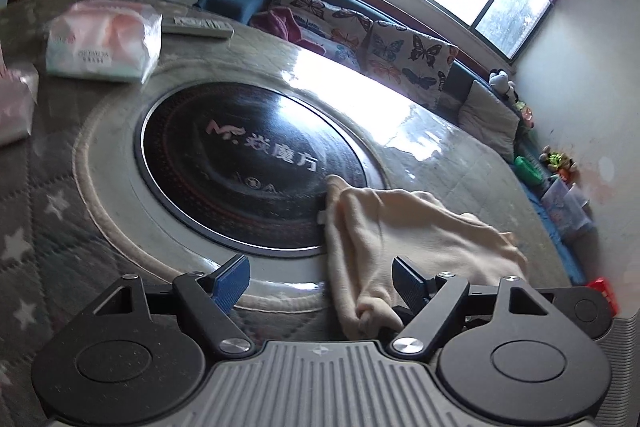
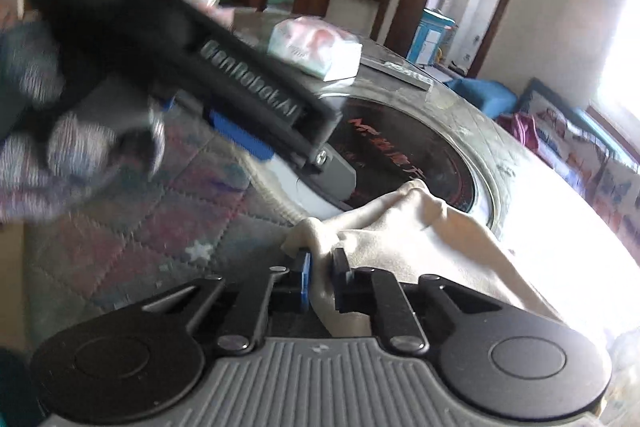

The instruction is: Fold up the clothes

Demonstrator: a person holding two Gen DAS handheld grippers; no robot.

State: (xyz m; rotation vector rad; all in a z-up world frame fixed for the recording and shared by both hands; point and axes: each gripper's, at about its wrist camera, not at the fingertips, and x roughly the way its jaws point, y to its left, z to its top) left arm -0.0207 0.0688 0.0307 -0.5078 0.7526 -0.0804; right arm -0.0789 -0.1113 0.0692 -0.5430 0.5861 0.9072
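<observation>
Item: left hand-held gripper (image 1: pixel 320 281), jaws spread wide and holding nothing, poised over the near edge of the cream garment (image 1: pixel 404 227), which lies rumpled on the quilted worktop (image 1: pixel 48 227) beside the black round heater plate (image 1: pixel 248 163). Right hand-held gripper (image 2: pixel 322 275): pinching a bunched corner of that garment. Progress: early by my judgement, no neat fold visible.
</observation>
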